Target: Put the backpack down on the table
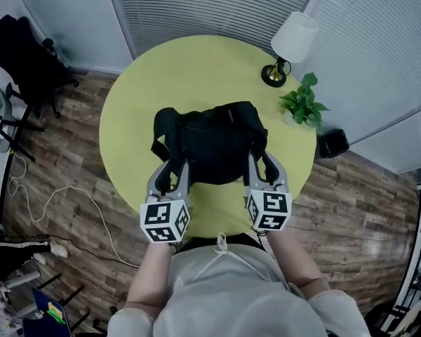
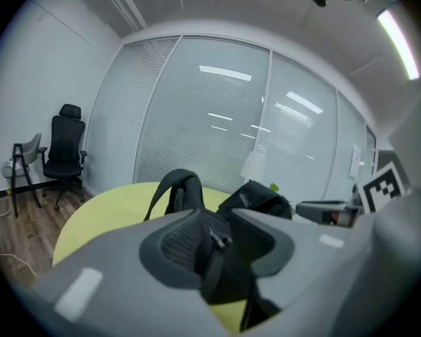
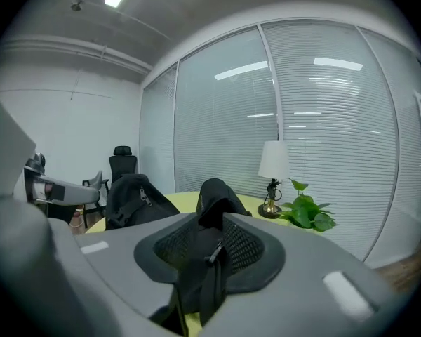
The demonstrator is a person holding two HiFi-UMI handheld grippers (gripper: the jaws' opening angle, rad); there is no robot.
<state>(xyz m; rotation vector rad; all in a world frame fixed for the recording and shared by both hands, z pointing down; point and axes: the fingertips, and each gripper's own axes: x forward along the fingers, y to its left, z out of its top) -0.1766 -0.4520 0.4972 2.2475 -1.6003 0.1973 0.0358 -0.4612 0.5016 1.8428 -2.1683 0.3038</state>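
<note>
Backpack (image 1: pixel 210 142) over table (image 1: pixel 130 111) from above, gripper views reveal straps (image 3: pixel 207 286) clenched by left tool (image 2: pixel 228 220), right tool (image 3: pixel 214 227)

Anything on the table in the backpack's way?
Nothing visible. The left gripper and right gripper hold the backpack by its straps. The table around it is bare; the lamp and potted plant stand clear at its far right edge.

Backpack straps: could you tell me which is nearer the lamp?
The strap in the right gripper, on the lamp's side; the other is in the left gripper.
</note>
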